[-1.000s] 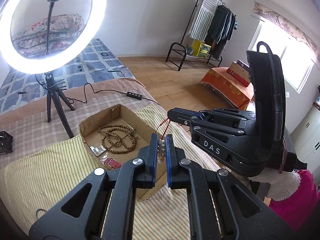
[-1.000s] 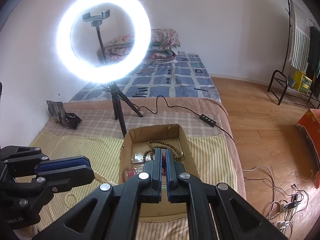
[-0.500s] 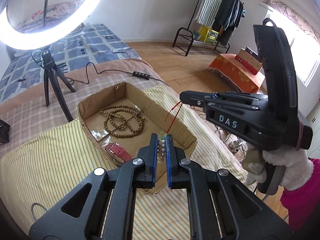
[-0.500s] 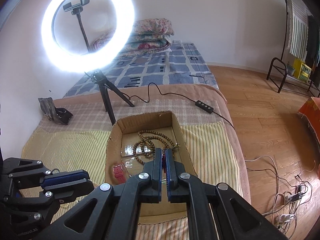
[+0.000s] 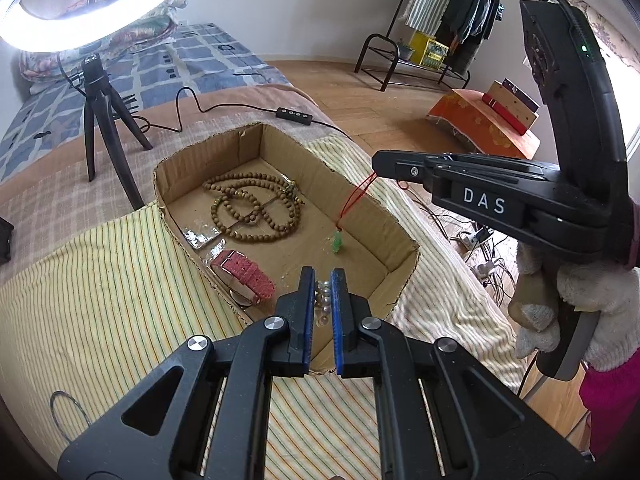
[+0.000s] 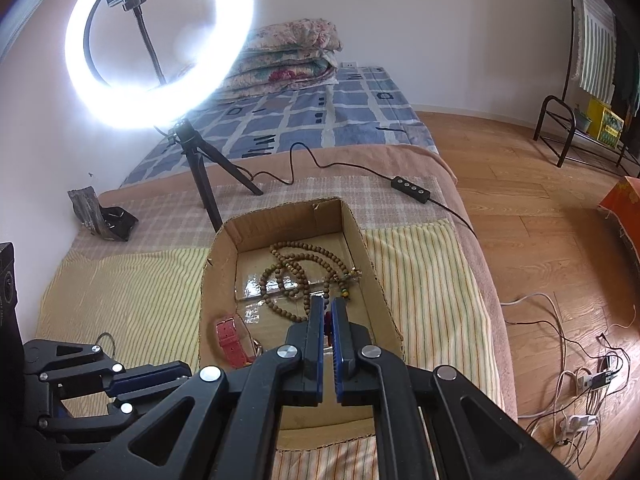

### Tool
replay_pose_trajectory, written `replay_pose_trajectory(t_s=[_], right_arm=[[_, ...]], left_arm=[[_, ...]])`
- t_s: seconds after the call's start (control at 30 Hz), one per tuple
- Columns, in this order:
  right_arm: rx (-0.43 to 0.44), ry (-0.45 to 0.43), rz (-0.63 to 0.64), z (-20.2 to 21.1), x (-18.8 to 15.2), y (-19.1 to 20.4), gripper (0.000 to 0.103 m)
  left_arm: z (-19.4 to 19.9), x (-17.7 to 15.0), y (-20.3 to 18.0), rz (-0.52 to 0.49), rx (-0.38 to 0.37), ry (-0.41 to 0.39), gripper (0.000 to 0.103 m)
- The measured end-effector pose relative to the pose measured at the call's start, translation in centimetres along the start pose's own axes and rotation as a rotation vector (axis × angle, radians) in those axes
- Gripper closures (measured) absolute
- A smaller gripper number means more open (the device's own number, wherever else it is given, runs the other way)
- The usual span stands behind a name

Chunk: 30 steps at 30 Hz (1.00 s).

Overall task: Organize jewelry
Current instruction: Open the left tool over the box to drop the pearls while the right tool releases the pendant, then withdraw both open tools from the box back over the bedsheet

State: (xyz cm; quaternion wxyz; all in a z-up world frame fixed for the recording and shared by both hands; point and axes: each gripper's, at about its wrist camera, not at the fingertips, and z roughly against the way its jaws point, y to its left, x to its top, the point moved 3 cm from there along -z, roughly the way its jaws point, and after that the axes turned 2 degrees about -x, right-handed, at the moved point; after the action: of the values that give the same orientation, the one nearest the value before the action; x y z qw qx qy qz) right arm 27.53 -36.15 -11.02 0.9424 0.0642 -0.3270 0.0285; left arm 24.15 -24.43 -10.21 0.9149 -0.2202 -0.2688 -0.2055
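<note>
An open cardboard box [image 5: 400, 236] [image 6: 372, 276] lies on the striped cloth. Inside lie a brown wooden bead necklace [image 5: 256, 204] [image 6: 296, 276] and a red watch strap [image 5: 244, 272] [image 6: 230, 338]. My left gripper [image 5: 322, 280] is shut on a string of grey pearl beads [image 5: 322, 300] above the box's near end. My right gripper [image 6: 327, 308], also seen in the left wrist view [image 5: 376, 170], is shut on a red cord [image 5: 356, 200] whose green pendant [image 5: 338, 242] hangs down into the box.
A ring light on a black tripod [image 5: 100, 120] [image 6: 200, 168] stands behind the box, its cable and switch [image 5: 294, 114] [image 6: 412, 188] trailing right. A thin metal ring [image 5: 70, 412] [image 6: 105, 342] lies on the cloth at left. The bed edge drops to wooden floor on the right.
Both grippers have moved forward and down over the box. The green pendant now hangs inside the box from the right gripper; the pearl beads stay gripped in the left.
</note>
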Motion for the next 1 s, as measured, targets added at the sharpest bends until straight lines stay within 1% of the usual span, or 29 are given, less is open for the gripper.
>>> replay_pose_trajectory(t_s=[0.07,0.1,0.13,0.2,0.23,0.27,0.3,0.33,0.4,0.53,0.63,0.8,1.0], right_arm=[[-0.006,0.0,0.002,0.1,0.0,0.1,0.089],[-0.011,-0.002,0.001,0.1,0.0,0.2,0.076],[-0.013,-0.005,0.0,0.1,0.0,0.2,0.073],[-0.019,-0.003,-0.004,0.2,0.0,0.2,0.072],[-0.026,-0.001,-0.009,0.2,0.0,0.2,0.064],[-0.035,-0.002,-0.017,0.2,-0.1,0.1,0.059],[-0.042,-0.008,-0.023,0.3,-0.1,0.0,0.046],[-0.048,-0.017,-0.027,0.5,-0.1,0.0,0.038],[-0.052,-0.024,-0.026,0.7,-0.1,0.1,0.033],[-0.076,-0.023,-0.013,0.9,-0.2,0.5,0.022],[-0.083,-0.026,-0.007,1.0,-0.2,0.7,0.018],[-0.089,-0.031,0.001,1.7,-0.3,1.5,0.015],[-0.093,-0.06,0.001,3.2,-0.1,2.4,0.014]], left_arm=[[-0.1,0.0,0.1,0.002,0.004,0.0,0.098],[-0.1,0.0,0.1,0.001,0.002,0.002,0.098],[-0.1,0.0,0.1,0.0,0.002,0.003,0.098],[0.0,0.0,0.1,-0.005,0.006,0.006,0.097],[0.0,0.0,0.1,-0.007,0.006,0.006,0.087],[0.0,0.0,0.1,-0.008,0.006,0.006,0.062],[0.1,-0.1,0.1,-0.01,0.009,-0.002,0.051],[0.3,-0.2,0.1,-0.01,0.017,-0.014,0.039],[0.5,-0.4,0.0,-0.018,0.03,-0.022,0.039],[0.6,-0.7,-0.2,-0.033,0.053,-0.008,0.039],[0.9,-0.8,-0.3,-0.036,0.065,-0.009,0.038],[1.7,-1.1,-0.3,-0.04,0.09,-0.011,0.038],[3.4,-1.6,-0.1,-0.04,0.107,-0.03,0.038]])
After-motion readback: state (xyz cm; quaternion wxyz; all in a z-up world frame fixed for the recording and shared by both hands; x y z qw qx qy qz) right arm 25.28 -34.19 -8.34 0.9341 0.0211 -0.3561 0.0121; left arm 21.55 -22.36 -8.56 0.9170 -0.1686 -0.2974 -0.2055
